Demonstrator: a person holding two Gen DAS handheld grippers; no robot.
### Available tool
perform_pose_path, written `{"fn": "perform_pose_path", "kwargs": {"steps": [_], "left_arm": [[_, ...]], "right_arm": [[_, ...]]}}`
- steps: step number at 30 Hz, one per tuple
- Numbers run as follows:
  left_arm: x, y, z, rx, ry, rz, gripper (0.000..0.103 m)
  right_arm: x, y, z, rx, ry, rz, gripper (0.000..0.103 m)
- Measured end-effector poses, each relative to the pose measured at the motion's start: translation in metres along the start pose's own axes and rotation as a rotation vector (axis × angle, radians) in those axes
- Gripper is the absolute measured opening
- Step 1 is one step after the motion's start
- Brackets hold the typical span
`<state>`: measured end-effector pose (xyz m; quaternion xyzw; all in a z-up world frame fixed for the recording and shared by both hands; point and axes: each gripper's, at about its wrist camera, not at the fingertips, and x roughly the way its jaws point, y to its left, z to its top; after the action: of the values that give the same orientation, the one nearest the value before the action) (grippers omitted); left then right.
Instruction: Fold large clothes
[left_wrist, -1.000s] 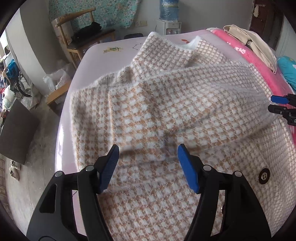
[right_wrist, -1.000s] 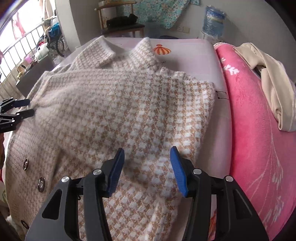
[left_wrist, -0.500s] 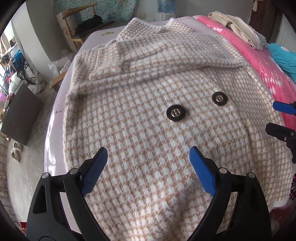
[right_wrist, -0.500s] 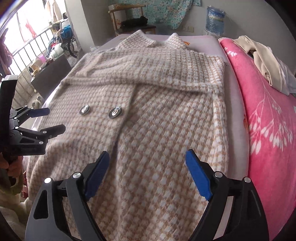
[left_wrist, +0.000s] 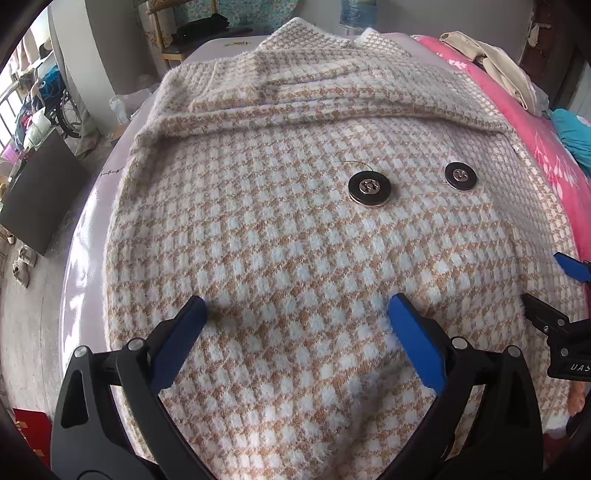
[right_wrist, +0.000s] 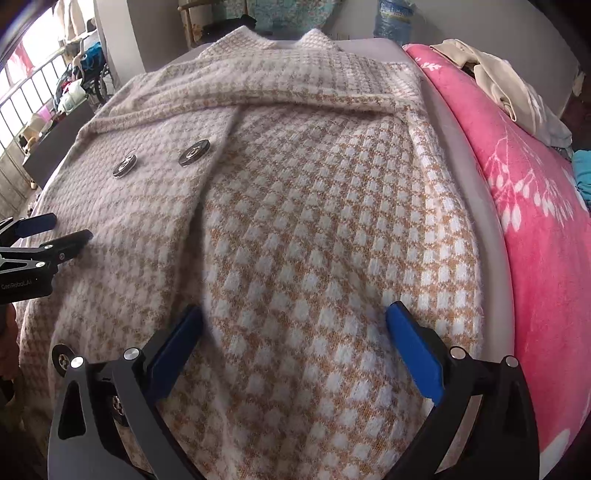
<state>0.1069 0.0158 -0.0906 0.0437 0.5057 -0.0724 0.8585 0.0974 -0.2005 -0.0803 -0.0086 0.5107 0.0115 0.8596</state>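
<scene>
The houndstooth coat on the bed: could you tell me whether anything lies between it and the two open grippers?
Nothing visible does. The left gripper and right gripper both hang wide open directly over bare fabric of the houndstooth coat. Its black buttons lie farther up, clear of both.

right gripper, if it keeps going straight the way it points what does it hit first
Most likely the houndstooth coat: the right gripper points down at it with jaws wide and nothing between them. How far above the fabric the tips are is unclear.
</scene>
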Motion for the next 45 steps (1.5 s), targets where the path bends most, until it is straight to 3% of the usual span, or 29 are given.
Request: {"fn": "perform_pose_path", "kwargs": {"steps": [13,29,35,42,45], "left_arm": [[-0.001,0.0,-0.002,-0.004,-0.007,-0.008,0.096],[-0.004,0.002,-0.006,0.022,-0.05,-0.024,0.096],[-0.033,0.016,-0.006,0.043,-0.086,-0.012,0.096],[-0.086,0.047,-0.052,0.006,-0.07,-0.076,0.095],[-0.099,0.058,-0.081,-0.025,-0.033,-0.095,0.087]], "right_arm": [[0.002,0.0,0.004,0.086,0.057,-0.037,0.097],[-0.001,0.002,-0.005,0.157,0.022,-0.073,0.097],[-0.003,0.0,-0.009,0.178,-0.001,-0.074,0.097],[-0.005,0.001,-0.012,0.151,-0.02,-0.06,0.097],[-0.006,0.001,-0.013,0.147,-0.029,-0.052,0.097]]}}
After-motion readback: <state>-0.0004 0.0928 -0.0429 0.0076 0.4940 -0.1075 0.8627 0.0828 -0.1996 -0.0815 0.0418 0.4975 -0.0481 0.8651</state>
